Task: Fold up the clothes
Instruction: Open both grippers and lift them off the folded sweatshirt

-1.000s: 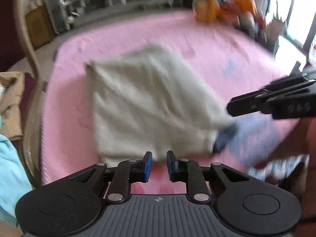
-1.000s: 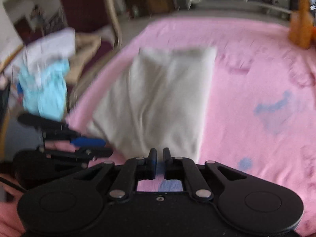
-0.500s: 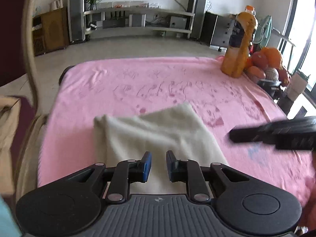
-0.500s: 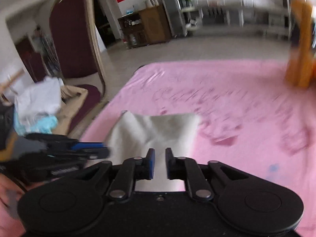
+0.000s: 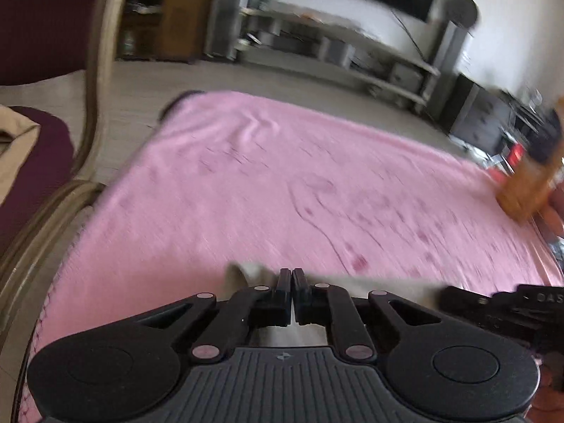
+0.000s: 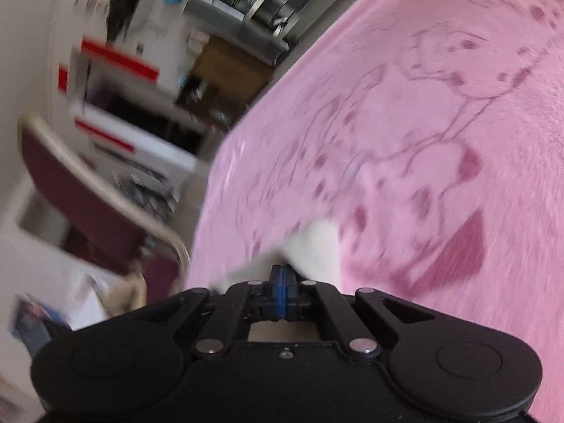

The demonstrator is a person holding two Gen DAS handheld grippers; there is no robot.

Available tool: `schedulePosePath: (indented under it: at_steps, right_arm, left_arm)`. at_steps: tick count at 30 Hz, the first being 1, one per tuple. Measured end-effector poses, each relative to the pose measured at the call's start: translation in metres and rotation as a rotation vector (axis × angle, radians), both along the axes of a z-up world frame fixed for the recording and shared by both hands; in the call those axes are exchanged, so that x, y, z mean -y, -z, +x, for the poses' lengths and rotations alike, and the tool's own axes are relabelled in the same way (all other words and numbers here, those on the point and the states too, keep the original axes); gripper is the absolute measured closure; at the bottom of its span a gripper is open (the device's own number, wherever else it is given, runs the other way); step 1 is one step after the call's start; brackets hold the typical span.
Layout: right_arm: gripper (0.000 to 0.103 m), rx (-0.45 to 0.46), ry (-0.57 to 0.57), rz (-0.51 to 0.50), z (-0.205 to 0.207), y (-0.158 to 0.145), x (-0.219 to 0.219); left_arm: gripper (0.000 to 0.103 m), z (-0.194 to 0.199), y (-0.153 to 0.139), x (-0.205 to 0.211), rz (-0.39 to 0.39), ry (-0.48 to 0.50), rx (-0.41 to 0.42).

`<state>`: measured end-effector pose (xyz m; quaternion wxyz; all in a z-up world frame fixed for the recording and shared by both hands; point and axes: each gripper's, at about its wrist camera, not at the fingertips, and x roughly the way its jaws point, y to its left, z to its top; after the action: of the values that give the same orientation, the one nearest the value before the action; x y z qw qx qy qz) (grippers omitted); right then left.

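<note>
A beige folded garment lies on the pink patterned cloth that covers the table. Most of it is hidden under my grippers. In the left wrist view my left gripper has its jaws together over the garment's far edge, apparently pinching it. The right gripper shows at the right of that view, low over the garment. In the right wrist view my right gripper has its blue pads together over a pale corner of the garment.
A maroon chair with a tan frame stands at the table's left, with beige cloth on its seat. An orange bottle stands at the far right of the table. A TV stand lies beyond.
Both grippers have closed from slightly open and moved forward and down to the garment's far edge. The right wrist view has tilted sharply. Less of the garment shows now.
</note>
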<state>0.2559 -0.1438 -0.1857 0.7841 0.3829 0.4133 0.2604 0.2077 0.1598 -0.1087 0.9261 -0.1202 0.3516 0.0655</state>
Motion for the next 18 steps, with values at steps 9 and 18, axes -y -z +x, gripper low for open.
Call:
schedulePosePath:
  at_steps: [9,18]
  right_arm:
    - [0.099,0.016,0.183,-0.106,-0.02,-0.026,0.033]
    - [0.096,-0.03,-0.08,-0.164,-0.082,-0.043,0.002]
  left_arm:
    - [0.094,-0.018,-0.04,0.007,0.089,-0.006,-0.031]
    - [0.079,-0.062,-0.037,0.054,0.236,0.124,-0.176]
